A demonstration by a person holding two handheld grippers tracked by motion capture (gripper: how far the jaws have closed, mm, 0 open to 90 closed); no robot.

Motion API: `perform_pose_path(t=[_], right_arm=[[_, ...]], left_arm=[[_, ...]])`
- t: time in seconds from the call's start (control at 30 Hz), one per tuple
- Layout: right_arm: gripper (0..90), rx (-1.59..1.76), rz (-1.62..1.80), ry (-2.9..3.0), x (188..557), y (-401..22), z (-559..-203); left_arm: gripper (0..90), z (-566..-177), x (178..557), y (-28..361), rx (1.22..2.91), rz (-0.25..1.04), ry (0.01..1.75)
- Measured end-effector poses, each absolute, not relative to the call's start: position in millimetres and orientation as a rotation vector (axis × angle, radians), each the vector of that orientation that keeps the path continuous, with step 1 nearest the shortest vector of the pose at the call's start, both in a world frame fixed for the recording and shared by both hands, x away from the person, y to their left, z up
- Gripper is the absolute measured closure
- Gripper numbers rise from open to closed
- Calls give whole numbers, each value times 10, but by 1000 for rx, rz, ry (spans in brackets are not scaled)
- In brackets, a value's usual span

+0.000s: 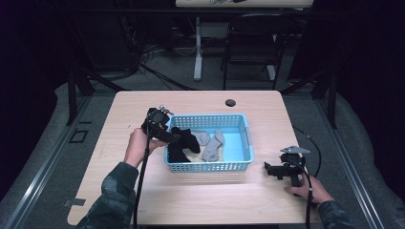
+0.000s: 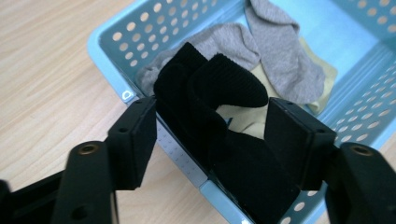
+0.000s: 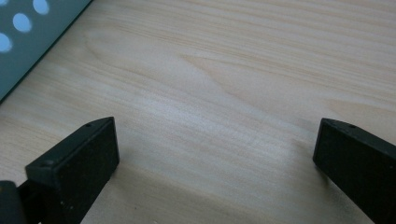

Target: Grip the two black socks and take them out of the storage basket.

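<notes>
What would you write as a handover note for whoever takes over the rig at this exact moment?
Left gripper: jaws around a black knitted sock at the near-left corner of the perforated light-blue plastic basket; a firm grip is not confirmed.
Right gripper: jaws open with nothing between them, resting low over the light wooden table, right of the basket.
In the basket: two grey socks, a pale yellow cloth, and black socks.
Done: the black sock has been reached.
Left: secure the grip and lift the sock; the rest is untouched.
</notes>
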State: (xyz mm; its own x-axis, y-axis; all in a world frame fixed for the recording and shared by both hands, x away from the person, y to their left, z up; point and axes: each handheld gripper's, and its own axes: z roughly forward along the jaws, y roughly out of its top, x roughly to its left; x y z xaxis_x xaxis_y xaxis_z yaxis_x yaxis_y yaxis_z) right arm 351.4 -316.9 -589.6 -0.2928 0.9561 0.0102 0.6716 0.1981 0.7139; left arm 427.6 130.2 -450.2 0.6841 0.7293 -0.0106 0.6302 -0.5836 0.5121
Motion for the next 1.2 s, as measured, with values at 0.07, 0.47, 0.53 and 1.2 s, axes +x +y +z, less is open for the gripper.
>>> perform_pose_path(t=[0.07, 0.47, 0.53, 1.2], right_arm=[[0, 1516, 865, 2040, 3514, -3169, -5896], [0, 1516, 866, 2040, 3514, -3169, -5896], [0, 1515, 866, 2040, 3514, -3169, -5896], [0, 1516, 865, 2040, 3514, -3169, -5896]], left_arm=[[393, -4532, 4309, 1266, 2433, 270, 1046], [547, -4666, 4424, 1094, 2530, 264, 1062], [609, -4672, 4424, 1076, 2547, 287, 1060], [840, -4499, 4339, 1069, 2571, 303, 1003]])
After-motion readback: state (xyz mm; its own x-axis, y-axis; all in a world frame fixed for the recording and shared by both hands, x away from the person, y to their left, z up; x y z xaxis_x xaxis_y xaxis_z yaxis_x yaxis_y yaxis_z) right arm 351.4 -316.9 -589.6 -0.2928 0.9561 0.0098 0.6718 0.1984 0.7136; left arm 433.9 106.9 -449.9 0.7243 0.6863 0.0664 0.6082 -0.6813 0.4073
